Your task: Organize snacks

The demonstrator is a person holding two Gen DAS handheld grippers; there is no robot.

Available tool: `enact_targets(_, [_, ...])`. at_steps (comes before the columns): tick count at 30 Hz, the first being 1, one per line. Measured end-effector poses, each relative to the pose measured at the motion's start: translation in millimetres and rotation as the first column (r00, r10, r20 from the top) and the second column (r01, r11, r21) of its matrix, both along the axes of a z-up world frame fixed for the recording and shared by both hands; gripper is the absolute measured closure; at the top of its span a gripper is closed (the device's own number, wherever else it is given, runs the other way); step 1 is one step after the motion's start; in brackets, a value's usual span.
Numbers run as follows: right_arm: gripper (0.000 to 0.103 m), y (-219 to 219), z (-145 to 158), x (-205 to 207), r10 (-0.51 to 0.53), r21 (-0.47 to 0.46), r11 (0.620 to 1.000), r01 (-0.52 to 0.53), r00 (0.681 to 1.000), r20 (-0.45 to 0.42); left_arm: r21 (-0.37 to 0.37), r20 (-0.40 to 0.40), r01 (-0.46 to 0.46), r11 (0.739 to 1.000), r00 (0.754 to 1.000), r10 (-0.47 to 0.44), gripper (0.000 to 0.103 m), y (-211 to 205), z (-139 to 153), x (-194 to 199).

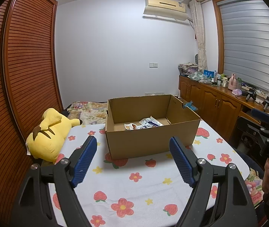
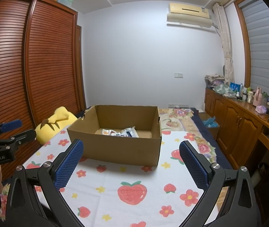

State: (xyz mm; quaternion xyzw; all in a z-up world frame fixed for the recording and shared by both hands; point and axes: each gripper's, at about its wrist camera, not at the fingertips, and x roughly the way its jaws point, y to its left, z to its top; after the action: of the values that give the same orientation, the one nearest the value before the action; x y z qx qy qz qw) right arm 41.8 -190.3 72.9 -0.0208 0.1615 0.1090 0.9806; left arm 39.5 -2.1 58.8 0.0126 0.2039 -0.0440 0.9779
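Observation:
An open brown cardboard box (image 1: 149, 140) stands on the strawberry-and-flower cloth, also in the right wrist view (image 2: 123, 149). Several snack packets (image 1: 144, 124) lie on its floor, also seen from the right (image 2: 123, 132). My left gripper (image 1: 133, 141) is open and empty, held back from the box's near wall. My right gripper (image 2: 131, 143) is open and empty, also short of the box. The right gripper shows at the right edge of the left wrist view (image 1: 266, 130). The left gripper shows at the left edge of the right wrist view (image 2: 9, 130).
A yellow plush toy (image 1: 49, 136) lies left of the box against the slatted wardrobe (image 1: 26, 66). A wooden cabinet (image 1: 215, 102) with bottles and clutter runs along the right under the window. A floral blanket (image 1: 89, 109) lies behind the box.

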Motion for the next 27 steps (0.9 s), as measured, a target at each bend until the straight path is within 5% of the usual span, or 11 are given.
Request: enact_targets(27, [0.000,-0.3,0.0,-0.4,0.000,0.000,1.000,0.000,1.000,0.000,-0.002,0.000,0.002,1.000,1.000,-0.002,0.023,-0.8,-0.1,-1.6])
